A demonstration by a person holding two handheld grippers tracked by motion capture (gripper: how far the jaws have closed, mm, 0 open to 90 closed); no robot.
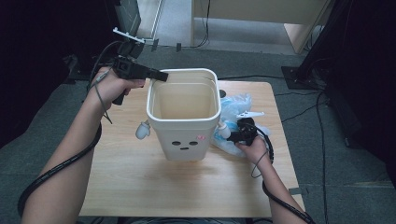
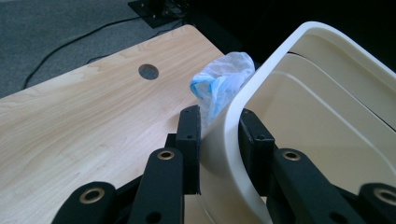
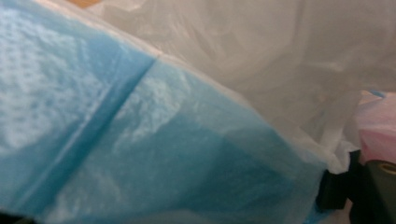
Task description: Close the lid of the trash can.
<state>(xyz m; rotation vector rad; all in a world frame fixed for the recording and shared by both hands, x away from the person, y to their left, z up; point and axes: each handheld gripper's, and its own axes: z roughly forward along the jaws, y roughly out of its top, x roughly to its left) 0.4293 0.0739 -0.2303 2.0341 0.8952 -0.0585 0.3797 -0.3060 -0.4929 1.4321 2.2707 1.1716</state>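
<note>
Blue-and-clear plastic bag (image 3: 154,140) pressed right up against the lens in the right gripper view, and in the high view the right gripper (image 1: 233,135) is buried in that crumpled bag just beside the bin; whether its jaws grip the plastic, I can't tell. Over to the left gripper (image 2: 219,140): jaws straddle the rim of the white waste bin (image 1: 184,116), one pad inside, one outside, clamped on the wall. Bin stands upright mid-table (image 1: 140,186), little face printed on its front.
</note>
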